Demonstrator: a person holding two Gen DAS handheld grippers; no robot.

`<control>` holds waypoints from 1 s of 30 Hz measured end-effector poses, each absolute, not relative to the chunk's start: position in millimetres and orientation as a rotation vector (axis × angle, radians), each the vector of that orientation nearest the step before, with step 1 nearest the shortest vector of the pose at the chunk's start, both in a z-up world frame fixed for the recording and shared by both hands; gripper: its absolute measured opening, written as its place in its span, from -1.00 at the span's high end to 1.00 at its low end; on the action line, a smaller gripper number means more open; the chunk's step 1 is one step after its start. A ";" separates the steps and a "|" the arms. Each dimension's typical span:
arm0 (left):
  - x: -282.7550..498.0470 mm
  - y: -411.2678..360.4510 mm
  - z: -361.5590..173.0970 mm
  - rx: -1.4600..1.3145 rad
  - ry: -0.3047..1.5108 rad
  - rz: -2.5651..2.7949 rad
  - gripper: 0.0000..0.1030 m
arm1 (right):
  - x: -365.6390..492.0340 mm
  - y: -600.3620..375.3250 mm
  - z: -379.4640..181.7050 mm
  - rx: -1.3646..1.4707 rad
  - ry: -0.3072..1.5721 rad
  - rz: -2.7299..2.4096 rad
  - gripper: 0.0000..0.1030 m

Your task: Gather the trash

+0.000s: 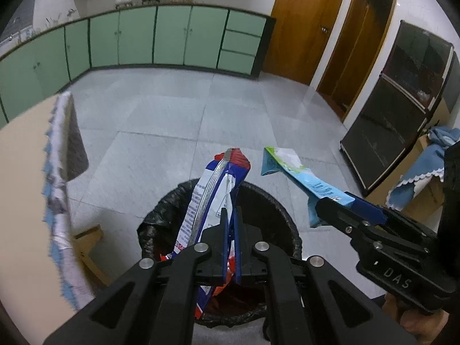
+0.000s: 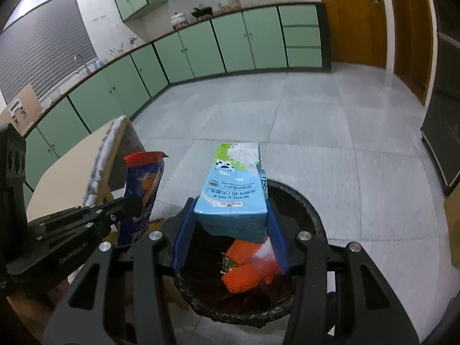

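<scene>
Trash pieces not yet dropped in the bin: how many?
2. Snack bag pinched in the left tool; milk carton clamped in the right tool. Both hang over the bin, which already holds orange trash.

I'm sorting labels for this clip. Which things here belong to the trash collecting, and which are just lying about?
Job:
- snack wrapper, in the left gripper
- milk carton, in the right gripper
- bin

Lying about:
- table
- blue cloth
- green cabinets
</scene>
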State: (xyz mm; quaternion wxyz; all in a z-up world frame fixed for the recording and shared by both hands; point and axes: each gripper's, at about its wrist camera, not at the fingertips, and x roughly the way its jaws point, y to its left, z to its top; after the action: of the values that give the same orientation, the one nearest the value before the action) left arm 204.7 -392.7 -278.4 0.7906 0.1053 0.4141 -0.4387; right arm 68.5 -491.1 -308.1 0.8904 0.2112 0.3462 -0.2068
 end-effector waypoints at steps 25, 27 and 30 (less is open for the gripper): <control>218.1 -430.2 -339.8 0.298 1.002 -0.910 0.38 | 65.7 -520.8 -339.7 0.547 0.738 -0.473 0.06; 219.7 -427.6 -338.4 0.293 0.996 -0.902 0.30 | 64.9 -521.5 -339.7 0.546 0.735 -0.477 0.06; 220.0 -423.9 -333.6 0.286 0.986 -0.893 0.29 | 64.6 -520.9 -338.3 0.538 0.733 -0.482 0.06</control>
State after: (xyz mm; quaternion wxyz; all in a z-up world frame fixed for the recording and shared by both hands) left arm 220.0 -423.9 -333.6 0.7774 0.1323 0.4558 -0.4128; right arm 64.6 -520.9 -338.3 0.8705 0.2572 0.3505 -0.2307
